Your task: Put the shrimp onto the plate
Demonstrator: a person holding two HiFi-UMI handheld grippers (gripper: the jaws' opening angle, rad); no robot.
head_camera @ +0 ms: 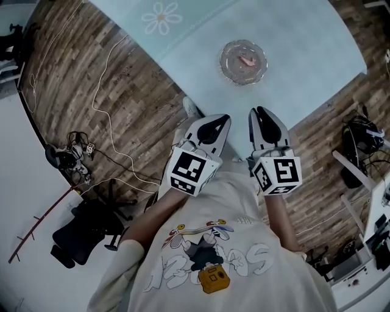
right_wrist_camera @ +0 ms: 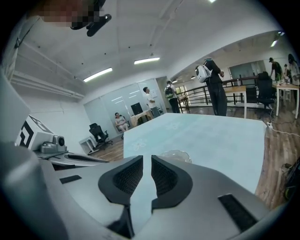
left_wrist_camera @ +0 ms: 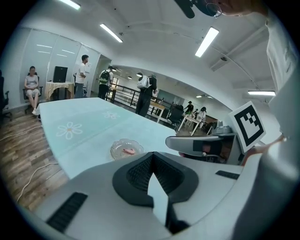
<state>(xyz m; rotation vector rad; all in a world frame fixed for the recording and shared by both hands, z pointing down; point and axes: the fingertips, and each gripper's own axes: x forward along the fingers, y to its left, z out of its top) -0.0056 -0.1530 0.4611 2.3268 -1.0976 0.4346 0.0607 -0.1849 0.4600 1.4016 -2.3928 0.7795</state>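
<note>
Closest in, both tools are held against the person's printed shirt (head_camera: 213, 256), short of the table edge. The left gripper (head_camera: 220, 119) (left_wrist_camera: 152, 157) has its tips meeting, with only a sliver of light lower down between the ribbed pads (left_wrist_camera: 136, 173) and nothing in them. The right gripper (head_camera: 259, 113) (right_wrist_camera: 146, 159) is barely open, a thin slit showing between its pads (right_wrist_camera: 161, 176), and it too holds nothing. Beyond them lies the pale blue tablecloth (head_camera: 304, 42), and near its front edge sits the clear glass plate (head_camera: 224, 64) (left_wrist_camera: 115, 151) with the pink shrimp (head_camera: 247, 61) (left_wrist_camera: 128, 151) lying inside it, so the task looks done. The risk now, I judge, comes from any further reach: a jaw tip clipping the light plate could slide it along the smooth cloth toward the nearby edge, or tip the shrimp out. The white cable (head_camera: 106, 103) looping over the wood floor could also catch a foot on stepping back. In the right gripper view only the plate's rim (right_wrist_camera: 176, 153) clears the jaws and the shrimp is hidden. The shrimp is too small to tell how it lies. The table's far end is cut off in the head view, past the daisy print (head_camera: 161, 17). The bystanders (left_wrist_camera: 32, 86) at the back are distant and indistinct.
</note>
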